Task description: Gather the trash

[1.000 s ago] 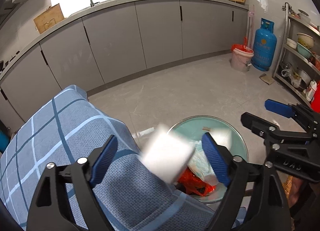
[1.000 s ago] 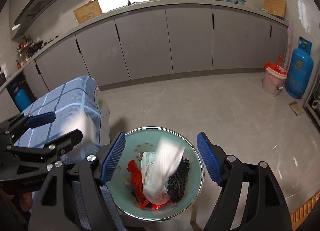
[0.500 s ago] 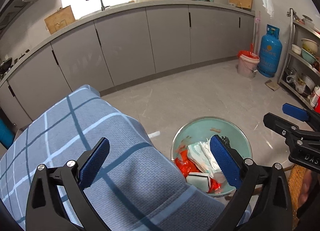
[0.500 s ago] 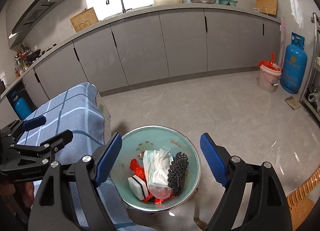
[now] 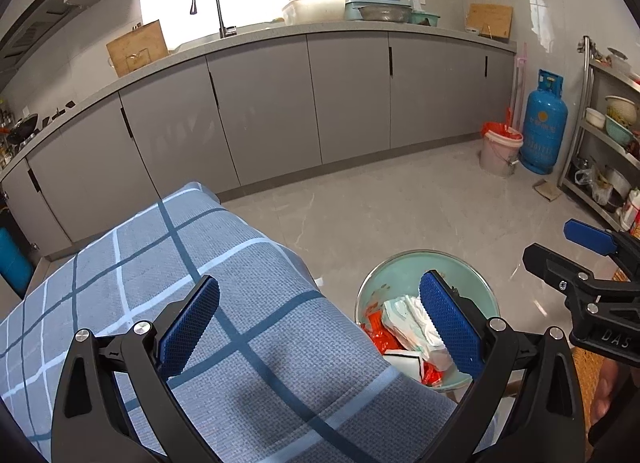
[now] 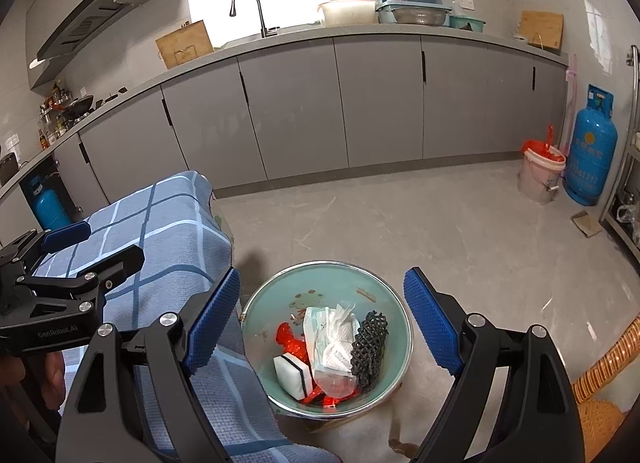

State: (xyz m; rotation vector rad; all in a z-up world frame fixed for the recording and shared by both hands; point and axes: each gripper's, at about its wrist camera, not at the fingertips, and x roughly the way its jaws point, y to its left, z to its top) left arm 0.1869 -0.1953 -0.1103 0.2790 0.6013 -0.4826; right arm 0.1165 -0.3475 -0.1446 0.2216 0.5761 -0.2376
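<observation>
Trash (image 6: 334, 347) lies piled inside a pale green basin (image 6: 384, 287) on the kitchen floor, low in the centre of the right wrist view. The pile holds a white sponge with a dark stripe (image 6: 294, 375), a clear packet of white tissue (image 6: 332, 337), a black mesh net (image 6: 370, 347) and crumpled red plastic (image 6: 290, 339).

The right gripper (image 6: 320, 319) hovers above the basin, its blue-padded fingers spread wide with nothing between them; the trash shows through the gap, below and clear of both pads. The left finger also overlaps the edge of a blue checked cloth (image 6: 168, 231) covering a table at the left of the frame.

In the left wrist view, the left gripper (image 5: 316, 327) is likewise spread wide and holds nothing. It sits over the checked cloth (image 5: 240, 327), which fills the lower left. The basin (image 5: 472, 275) lies at lower right, partly hidden behind the gripper's right finger, with trash (image 5: 404, 319) visible just left of that pad. The right gripper (image 5: 600, 263) enters from the right edge.
</observation>
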